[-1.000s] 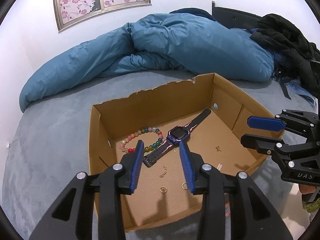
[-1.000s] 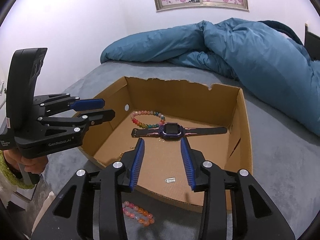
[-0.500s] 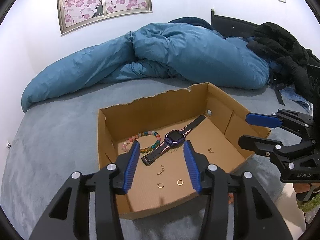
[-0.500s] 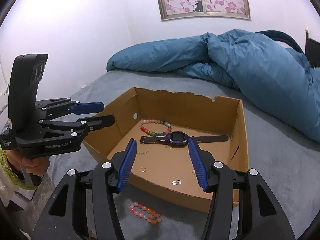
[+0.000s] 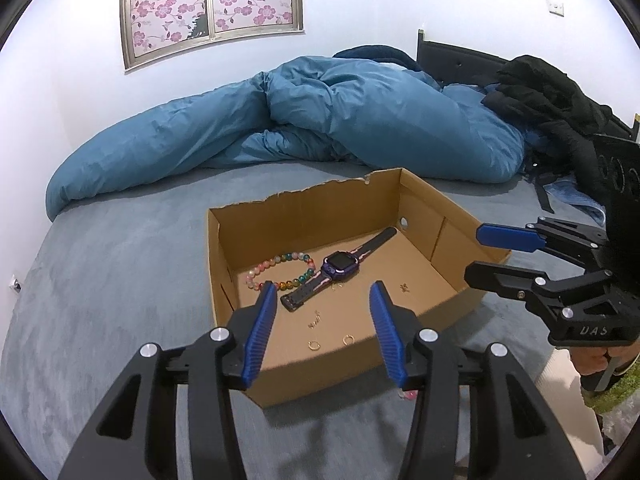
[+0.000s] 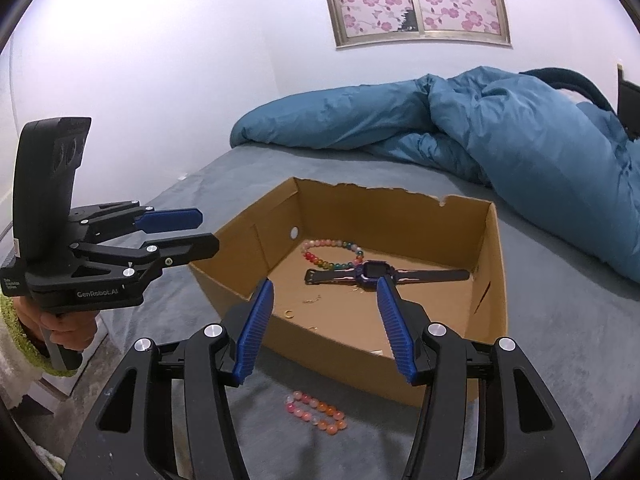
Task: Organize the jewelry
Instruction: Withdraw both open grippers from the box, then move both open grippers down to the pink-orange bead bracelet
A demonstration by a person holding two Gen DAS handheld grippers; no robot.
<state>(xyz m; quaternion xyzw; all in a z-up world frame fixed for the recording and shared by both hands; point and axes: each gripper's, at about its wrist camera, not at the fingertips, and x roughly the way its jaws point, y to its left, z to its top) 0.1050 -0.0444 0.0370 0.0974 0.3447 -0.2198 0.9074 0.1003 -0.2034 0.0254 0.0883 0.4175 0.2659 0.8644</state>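
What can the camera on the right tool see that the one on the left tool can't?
Only the right view shows clearly the pink-orange bead bracelet lying on the bed outside the box; the left view catches just a pink speck there. Only the left view shows the black clothes piled at the bed's end. Both show the cardboard box, the purple watch and the rainbow bracelet inside it, plus the blue duvet.

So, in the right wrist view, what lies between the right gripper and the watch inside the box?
In the right wrist view, the near cardboard wall of the box and bare box floor lie between the right gripper and the watch. Nothing is between its fingers.
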